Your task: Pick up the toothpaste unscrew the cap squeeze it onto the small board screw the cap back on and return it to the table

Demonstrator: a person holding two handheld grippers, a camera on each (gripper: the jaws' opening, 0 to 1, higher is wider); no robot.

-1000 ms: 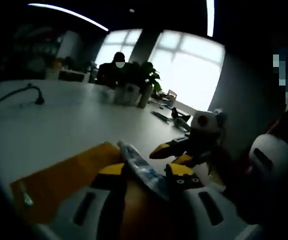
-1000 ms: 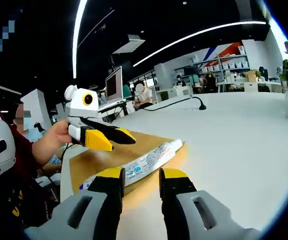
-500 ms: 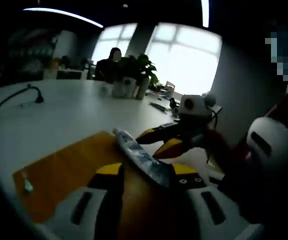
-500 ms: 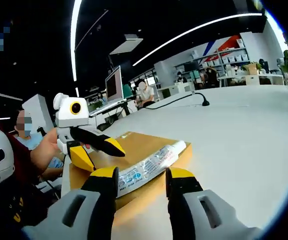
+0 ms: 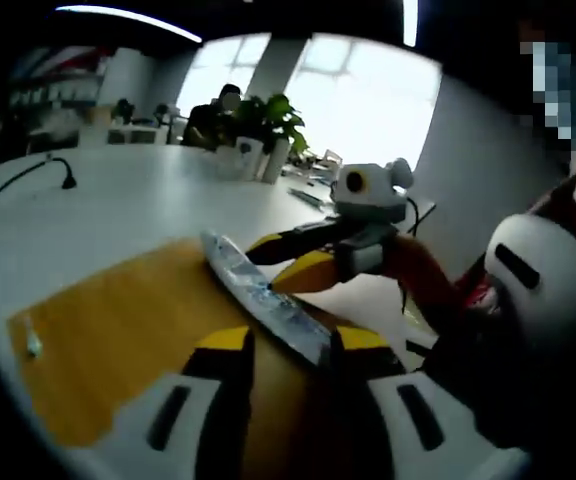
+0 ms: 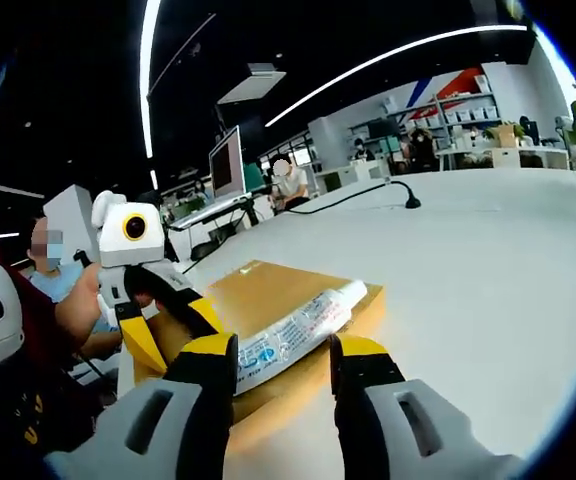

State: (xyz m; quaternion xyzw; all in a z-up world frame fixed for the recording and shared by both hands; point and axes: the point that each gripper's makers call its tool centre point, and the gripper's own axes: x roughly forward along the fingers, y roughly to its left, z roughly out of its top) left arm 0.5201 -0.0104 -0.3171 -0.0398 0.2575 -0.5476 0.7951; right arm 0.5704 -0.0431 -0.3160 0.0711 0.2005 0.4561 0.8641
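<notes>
A white and blue toothpaste tube [image 5: 264, 299] lies flat on a wooden board [image 5: 118, 340], cap end pointing away. My left gripper [image 5: 293, 340] is open just behind the tube's tail, which reaches between the jaws close to the right one. The right gripper [image 5: 266, 268] comes in from the right, its yellow jaws apart beside the tube's middle. In the right gripper view the tube [image 6: 303, 322] lies along the board [image 6: 258, 290] and its tail runs between my open right gripper [image 6: 283, 345]. There the left gripper [image 6: 180, 335] is low at the board's left edge, held by a hand.
The board rests on a wide white table [image 6: 488, 270]. A small pale dab [image 5: 30, 340] sits near the board's left end. A black cable [image 5: 28, 180] and potted plants [image 5: 258, 125] stand far back. A seated person [image 6: 53, 275] is at the left.
The left gripper has dropped lower and closer to the tube's tail. The right gripper's jaws have come nearer the tube's side. The tube lies as before.
</notes>
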